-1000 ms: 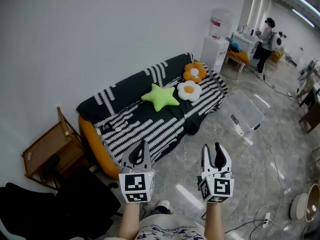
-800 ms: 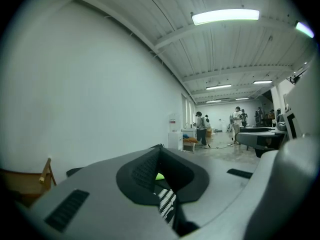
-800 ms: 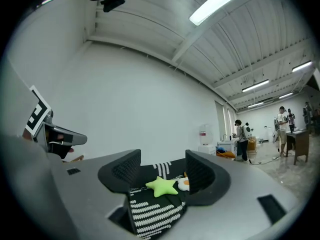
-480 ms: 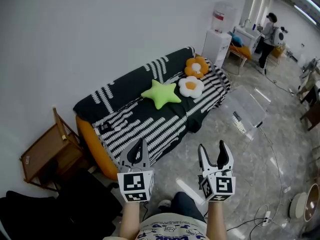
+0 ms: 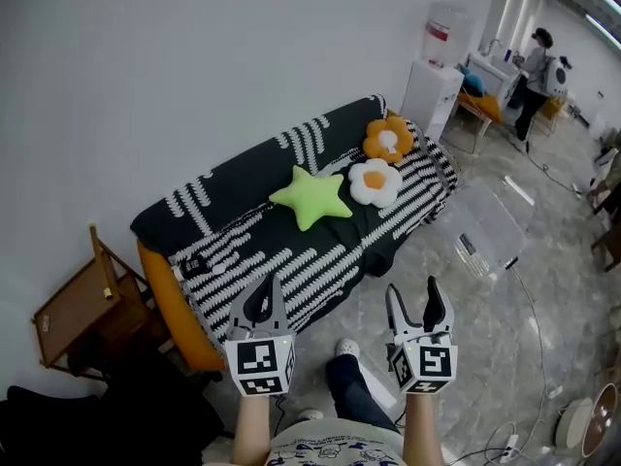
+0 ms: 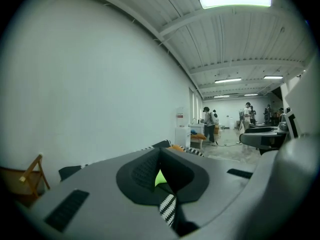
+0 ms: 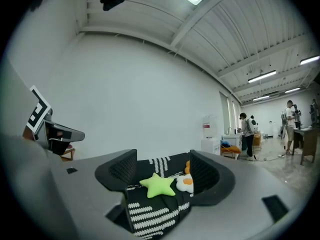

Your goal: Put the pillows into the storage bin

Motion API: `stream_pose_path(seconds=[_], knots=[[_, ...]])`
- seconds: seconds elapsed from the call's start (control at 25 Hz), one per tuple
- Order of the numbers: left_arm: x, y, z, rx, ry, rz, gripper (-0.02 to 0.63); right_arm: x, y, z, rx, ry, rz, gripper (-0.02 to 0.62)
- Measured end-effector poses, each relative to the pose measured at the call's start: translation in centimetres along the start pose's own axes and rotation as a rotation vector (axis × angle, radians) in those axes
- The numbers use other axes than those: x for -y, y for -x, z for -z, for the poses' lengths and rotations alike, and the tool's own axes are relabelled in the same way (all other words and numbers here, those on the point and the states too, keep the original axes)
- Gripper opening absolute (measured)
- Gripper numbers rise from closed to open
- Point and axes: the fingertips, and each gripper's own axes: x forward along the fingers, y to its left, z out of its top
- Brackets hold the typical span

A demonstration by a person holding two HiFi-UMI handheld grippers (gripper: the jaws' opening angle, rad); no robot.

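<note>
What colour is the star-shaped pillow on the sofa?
The star pillow is bright green; the head view shows it best.

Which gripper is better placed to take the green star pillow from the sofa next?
Right, probably. The right gripper has just been opening; its jaws stand apart, empty, and frame the green star pillow in its own view. The left gripper is shut. Neither has reached the sofa yet.

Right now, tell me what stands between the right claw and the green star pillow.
Nothing visible does. The right claw, its jaws just opening and empty, faces the green star pillow on the striped sofa across the floor.
</note>
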Motion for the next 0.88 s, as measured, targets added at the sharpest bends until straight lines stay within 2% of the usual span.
stream_pose_path(seconds=[0.28, 0.44, 0.88], knots=[[2.9, -12.1, -4.2, 0.022, 0.0, -0.062, 0.013, 8.4, -11.4, -2.9, 0.037, -0.001, -0.052, 0.331], [4.1, -17.5, -5.9, 0.032, -0.003, -0.099, 0.014, 11.8, -17.1, -3.7, 0.04, 0.004, -0.09, 0.331], [4.3, -28.0, -4.8, -0.049, 0.006, -0.145, 0.013, 15.8, -27.8, -0.9, -0.028, -0.031, -0.147, 0.331]])
